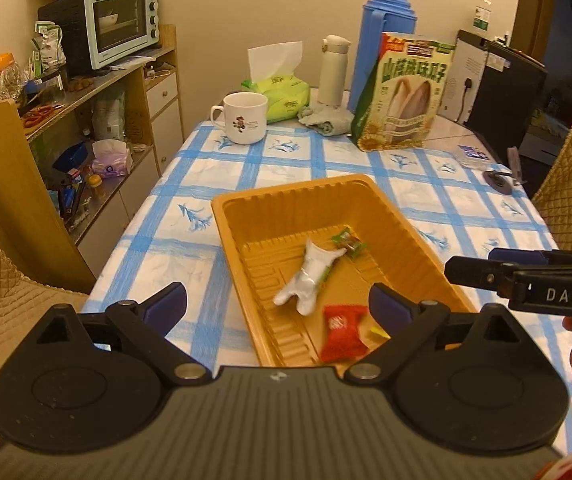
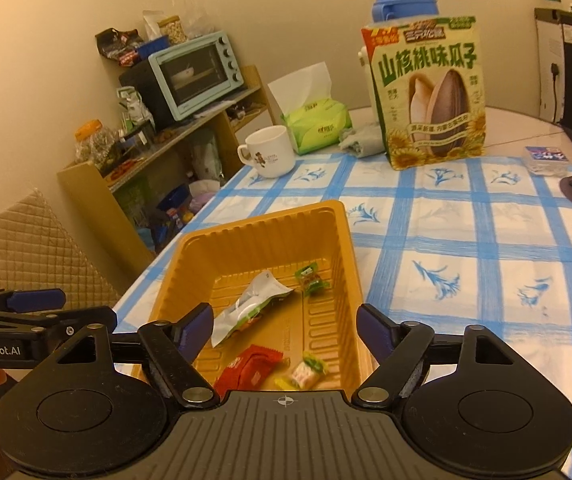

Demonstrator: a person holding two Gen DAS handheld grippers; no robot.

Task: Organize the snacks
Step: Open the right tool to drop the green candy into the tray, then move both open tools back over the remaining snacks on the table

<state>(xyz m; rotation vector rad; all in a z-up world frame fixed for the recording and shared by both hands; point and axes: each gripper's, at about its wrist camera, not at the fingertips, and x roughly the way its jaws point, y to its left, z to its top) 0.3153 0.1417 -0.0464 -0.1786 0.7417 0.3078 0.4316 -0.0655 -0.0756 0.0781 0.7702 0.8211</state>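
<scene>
Snacks: four wrapped pieces in orange tray, frame centre, on worktop | left gripper: jaws wide apart, empty | right gripper: jaws wide apart, empty

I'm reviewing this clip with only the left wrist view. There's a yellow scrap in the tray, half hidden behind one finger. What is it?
Observer: It's a small wrapped candy, yellow and green, lying in the orange tray beside the red packet.
Operator: I see the right gripper only side-on. Is it holding anything?
Observer: No. The right gripper is open, with nothing between its fingers.
</scene>
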